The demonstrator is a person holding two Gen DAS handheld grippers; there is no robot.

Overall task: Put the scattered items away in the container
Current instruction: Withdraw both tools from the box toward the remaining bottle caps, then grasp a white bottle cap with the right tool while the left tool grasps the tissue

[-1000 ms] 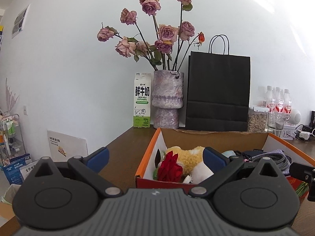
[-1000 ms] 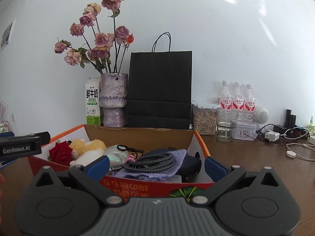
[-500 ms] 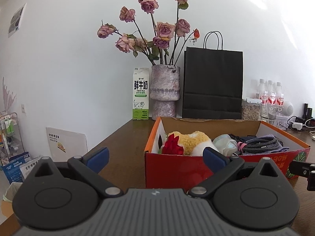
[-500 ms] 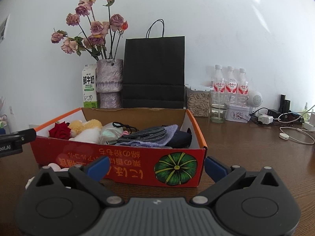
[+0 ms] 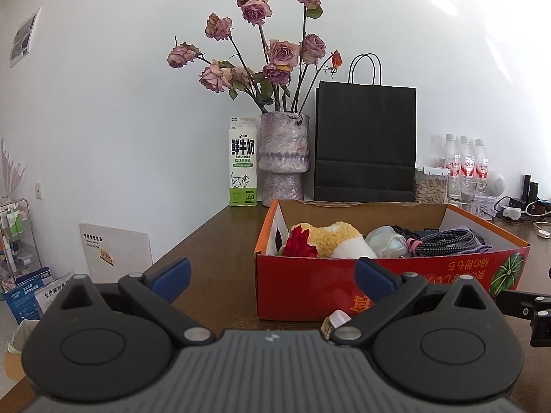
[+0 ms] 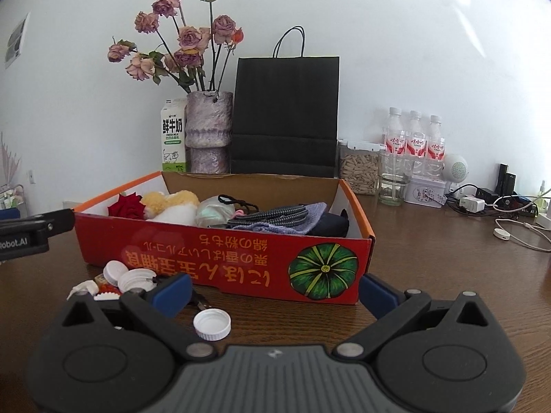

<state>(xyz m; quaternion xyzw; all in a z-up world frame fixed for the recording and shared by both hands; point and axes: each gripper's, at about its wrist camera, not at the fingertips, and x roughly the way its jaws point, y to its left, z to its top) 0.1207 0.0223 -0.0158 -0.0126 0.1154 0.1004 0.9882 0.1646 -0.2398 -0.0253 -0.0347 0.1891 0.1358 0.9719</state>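
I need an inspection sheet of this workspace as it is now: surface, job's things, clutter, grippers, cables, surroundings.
Surface: brown wooden table, bare to the right of the box.
Job's things: red cardboard box holds a red rose, plush toy and coiled braided cable; white bottle caps and small bits lie outside, before its front wall.
Clutter: milk carton, vase of dried roses, black paper bag, three bottles, a jar.
Grippers: left gripper open, empty; right gripper open, empty.
Cables: chargers and white leads at far right.
Surroundings: white wall.
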